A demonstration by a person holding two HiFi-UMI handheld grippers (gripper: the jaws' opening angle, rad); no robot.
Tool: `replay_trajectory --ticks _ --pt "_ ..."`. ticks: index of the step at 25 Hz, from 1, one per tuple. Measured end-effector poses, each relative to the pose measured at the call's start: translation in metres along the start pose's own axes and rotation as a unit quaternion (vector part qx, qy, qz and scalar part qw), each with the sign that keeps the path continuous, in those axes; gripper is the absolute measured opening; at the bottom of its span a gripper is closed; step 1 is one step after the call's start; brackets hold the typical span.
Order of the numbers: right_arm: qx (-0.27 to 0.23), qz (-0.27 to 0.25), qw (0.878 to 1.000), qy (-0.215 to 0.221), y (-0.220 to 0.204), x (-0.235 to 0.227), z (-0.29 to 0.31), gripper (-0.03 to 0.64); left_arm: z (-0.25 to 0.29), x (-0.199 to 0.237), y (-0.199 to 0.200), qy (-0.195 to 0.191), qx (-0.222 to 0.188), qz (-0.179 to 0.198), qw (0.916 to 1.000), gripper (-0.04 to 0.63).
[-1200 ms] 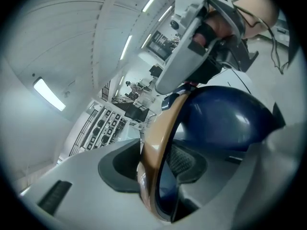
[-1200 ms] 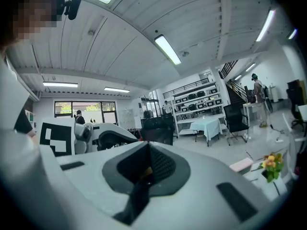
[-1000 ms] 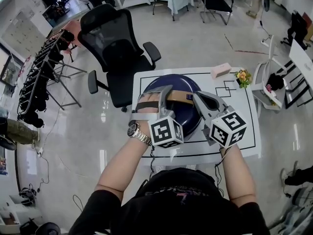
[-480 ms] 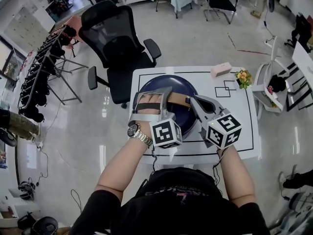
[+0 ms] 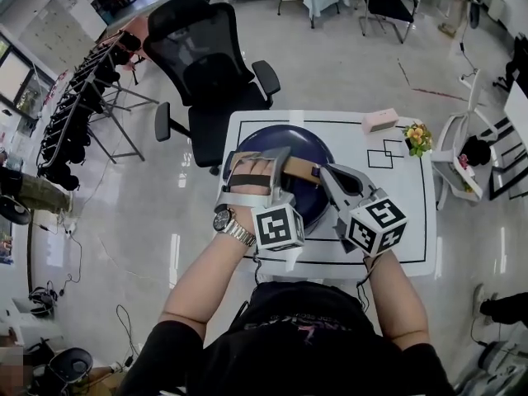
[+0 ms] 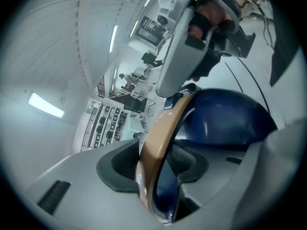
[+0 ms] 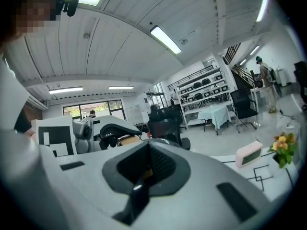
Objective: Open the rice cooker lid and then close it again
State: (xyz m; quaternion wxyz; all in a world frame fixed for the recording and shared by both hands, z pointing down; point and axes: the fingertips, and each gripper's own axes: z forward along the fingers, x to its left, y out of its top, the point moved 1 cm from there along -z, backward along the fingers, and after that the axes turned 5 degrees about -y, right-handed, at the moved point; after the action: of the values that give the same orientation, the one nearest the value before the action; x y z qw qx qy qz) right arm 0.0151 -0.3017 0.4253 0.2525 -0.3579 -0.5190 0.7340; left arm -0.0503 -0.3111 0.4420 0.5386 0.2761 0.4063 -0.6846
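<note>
A dark blue rice cooker (image 5: 290, 143) stands on the white table (image 5: 400, 221), its domed lid (image 6: 225, 119) down. A tan carrying handle (image 5: 301, 169) arches across its top. My left gripper (image 5: 276, 159) is shut on this handle (image 6: 157, 133), and the pads (image 6: 188, 163) press it from both sides. My right gripper (image 5: 324, 172) is shut and hovers by the handle's right end, over the cooker's right side. In the right gripper view the closed gripper (image 7: 146, 169) has nothing between its pads.
A pink box (image 5: 379, 120) and a small bunch of flowers (image 5: 417, 134) lie at the table's far right corner. A black office chair (image 5: 219, 56) stands just behind the table. A white trolley (image 5: 462, 155) is to the right.
My right gripper has sunk a little and shifted slightly left toward the cooker. The left gripper stays closed on the handle in the same place.
</note>
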Motion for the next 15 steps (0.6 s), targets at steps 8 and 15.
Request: replay_trajectory --ticks 8,15 --pt "0.011 -0.012 0.999 0.037 0.0 0.0 -0.005 0.002 -0.015 0.001 -0.006 0.042 0.018 -0.056 0.9973 0.183" --pt "-0.026 -0.013 0.998 0.061 0.015 0.012 -0.006 0.002 -0.072 -0.005 -0.039 0.073 -0.009 -0.252 0.965 0.118"
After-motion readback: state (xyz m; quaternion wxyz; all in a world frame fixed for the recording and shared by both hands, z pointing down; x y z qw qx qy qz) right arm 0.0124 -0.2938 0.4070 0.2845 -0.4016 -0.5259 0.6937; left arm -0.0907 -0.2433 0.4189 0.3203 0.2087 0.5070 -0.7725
